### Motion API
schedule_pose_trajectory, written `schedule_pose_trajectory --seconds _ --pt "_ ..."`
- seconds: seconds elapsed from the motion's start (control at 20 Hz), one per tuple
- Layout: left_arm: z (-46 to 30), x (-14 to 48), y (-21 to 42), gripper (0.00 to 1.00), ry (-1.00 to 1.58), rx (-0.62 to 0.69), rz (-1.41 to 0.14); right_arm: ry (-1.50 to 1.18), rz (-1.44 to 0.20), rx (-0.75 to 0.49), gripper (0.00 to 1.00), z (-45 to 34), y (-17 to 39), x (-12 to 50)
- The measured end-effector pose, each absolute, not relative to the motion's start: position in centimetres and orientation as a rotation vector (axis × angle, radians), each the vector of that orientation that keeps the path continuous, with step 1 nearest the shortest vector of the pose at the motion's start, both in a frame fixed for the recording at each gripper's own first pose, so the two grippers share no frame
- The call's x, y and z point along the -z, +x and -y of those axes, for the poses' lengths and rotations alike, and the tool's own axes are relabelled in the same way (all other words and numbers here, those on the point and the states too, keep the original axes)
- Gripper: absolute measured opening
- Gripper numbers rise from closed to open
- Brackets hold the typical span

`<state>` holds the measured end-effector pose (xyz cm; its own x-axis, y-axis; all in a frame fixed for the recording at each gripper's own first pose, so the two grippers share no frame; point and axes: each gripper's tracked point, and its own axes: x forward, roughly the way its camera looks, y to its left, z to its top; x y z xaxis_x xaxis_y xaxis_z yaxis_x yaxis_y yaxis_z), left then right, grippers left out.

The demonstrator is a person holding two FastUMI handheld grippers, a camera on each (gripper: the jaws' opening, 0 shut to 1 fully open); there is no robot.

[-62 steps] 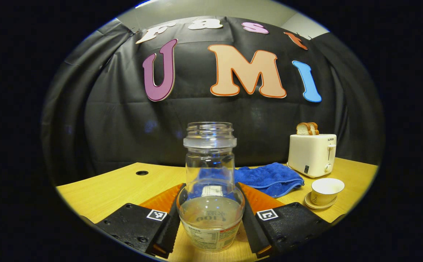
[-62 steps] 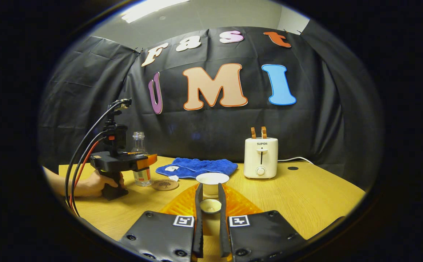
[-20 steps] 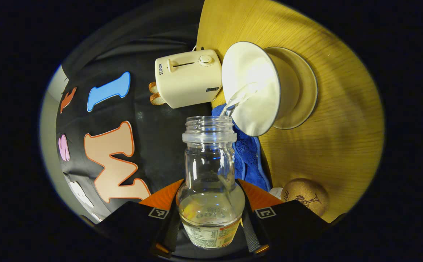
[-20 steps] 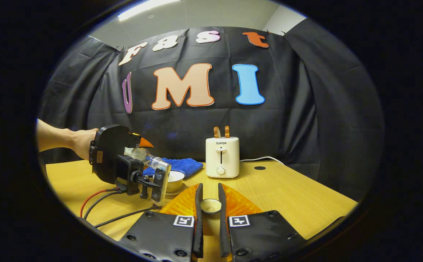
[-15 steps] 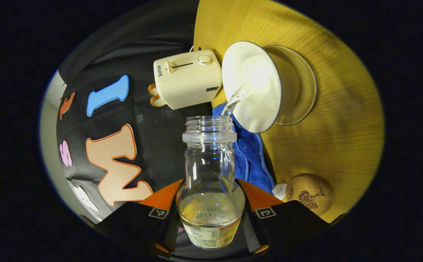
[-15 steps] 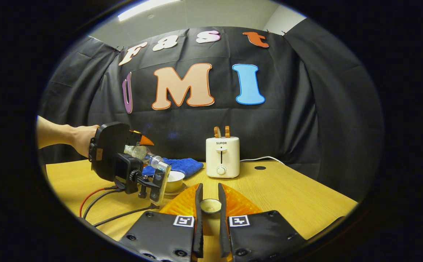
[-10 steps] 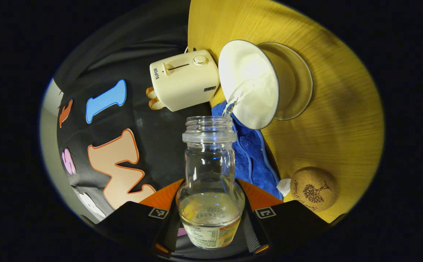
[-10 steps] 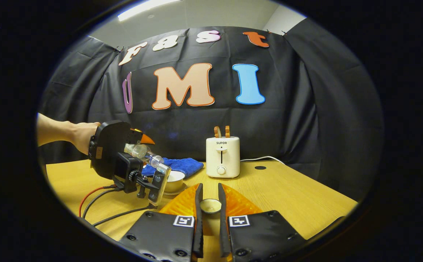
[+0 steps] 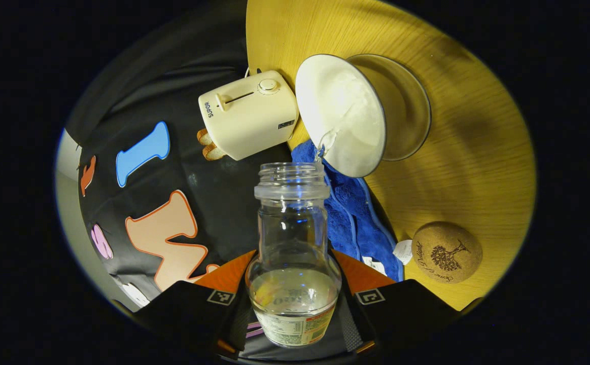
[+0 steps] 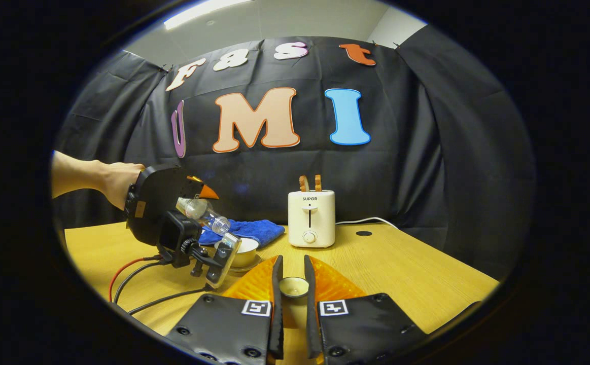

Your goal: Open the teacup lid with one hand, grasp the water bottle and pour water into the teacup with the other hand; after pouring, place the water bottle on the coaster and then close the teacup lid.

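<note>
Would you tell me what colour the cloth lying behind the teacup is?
The cloth is bright blue, seen best in the left gripper view.

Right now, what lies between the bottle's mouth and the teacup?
In the left gripper view, a thin stream of water runs from the water bottle mouth into the teacup; the blue towel lies behind it.

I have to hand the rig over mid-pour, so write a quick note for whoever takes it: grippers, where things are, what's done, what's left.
Left gripper: shut on the water bottle, tipped over the teacup; a thin stream runs from its mouth into the cup.
Right gripper: shut on the teacup lid, held off the cup.
Teacup sits open on its saucer; the cork coaster lies bare beside the blue cloth.
Done: lid off, pouring under way.
Left: finish pouring, stand the bottle on the coaster, put the lid back.
</note>
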<state>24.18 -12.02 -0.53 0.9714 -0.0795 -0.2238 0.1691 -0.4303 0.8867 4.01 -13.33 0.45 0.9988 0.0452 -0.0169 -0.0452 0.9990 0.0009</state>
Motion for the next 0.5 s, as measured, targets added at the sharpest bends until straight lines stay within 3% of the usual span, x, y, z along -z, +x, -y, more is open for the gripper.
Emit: schedule_pose_trajectory --seconds 0.5 --pt "14.1 -1.1 24.2 0.70 2.138 0.267 0.002 0.001 -0.020 -0.050 0.20 13.2 4.1 -0.4"
